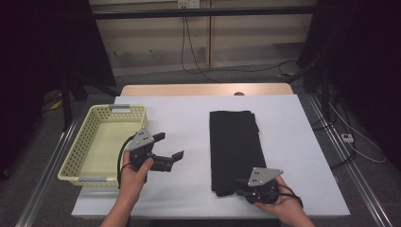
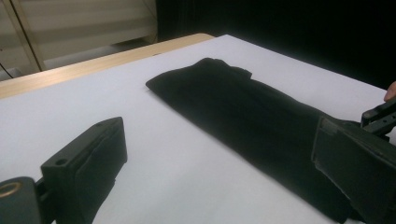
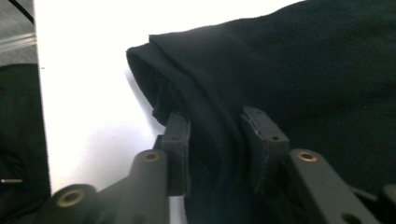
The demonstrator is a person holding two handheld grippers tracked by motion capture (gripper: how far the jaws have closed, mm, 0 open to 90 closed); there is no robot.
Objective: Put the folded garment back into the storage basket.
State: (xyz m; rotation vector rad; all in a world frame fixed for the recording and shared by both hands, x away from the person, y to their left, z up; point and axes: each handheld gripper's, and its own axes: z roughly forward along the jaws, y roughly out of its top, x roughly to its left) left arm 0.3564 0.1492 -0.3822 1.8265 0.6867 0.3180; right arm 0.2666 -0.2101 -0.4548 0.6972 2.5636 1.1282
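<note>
A: Where's my right gripper [image 3: 212, 140]?
B: Near edge of table [image 1: 189, 194], clamped on near corner of the folded black cloth [image 1: 236, 146].
A: I see the cloth bunched between the pads. Left gripper [image 1: 170, 146]?
B: Jaws wide apart, nothing in them, between cloth & yellow basket [image 1: 80, 156].

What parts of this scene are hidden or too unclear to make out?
- High view: the right gripper jaw tips blend into the black cloth.
- Right gripper view: the cloth's layers are too dark to count.
- High view: the basket near wall hides part of its floor.
</note>
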